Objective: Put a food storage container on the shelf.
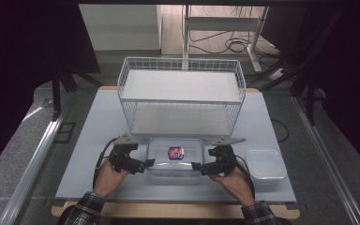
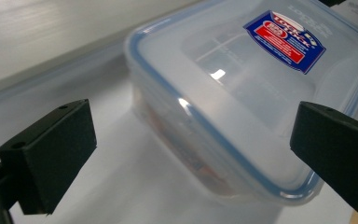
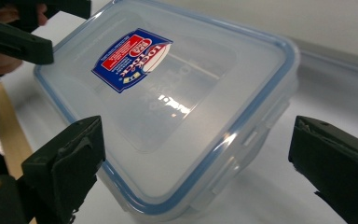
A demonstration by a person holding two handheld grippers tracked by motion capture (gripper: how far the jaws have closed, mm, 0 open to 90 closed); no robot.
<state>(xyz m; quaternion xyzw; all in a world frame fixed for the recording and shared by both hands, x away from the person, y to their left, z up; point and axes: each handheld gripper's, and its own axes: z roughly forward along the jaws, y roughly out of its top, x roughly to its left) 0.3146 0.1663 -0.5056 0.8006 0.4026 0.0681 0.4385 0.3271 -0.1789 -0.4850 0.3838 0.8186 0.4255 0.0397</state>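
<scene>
Setting: pale grey table (image 1: 98, 154) on a wooden top; white wire basket (image 1: 180, 93) stood at its far side, beyond both claws
Container: clear lidded food container (image 1: 175, 157) with blue seal and red-and-blue label (image 1: 176, 153); it lay flat on the table between the two claws, just ahead of each
Left claw: left gripper (image 1: 146, 165) held level at the container's left end; jaws spread wide, gripping nothing; container corner sat between and beyond the pads
Right claw: right gripper (image 1: 196, 167) held level at the container's right end; jaws likewise wide, gripping nothing
Beside: smaller clear container (image 1: 265, 164) lay just outside the right claw
</scene>
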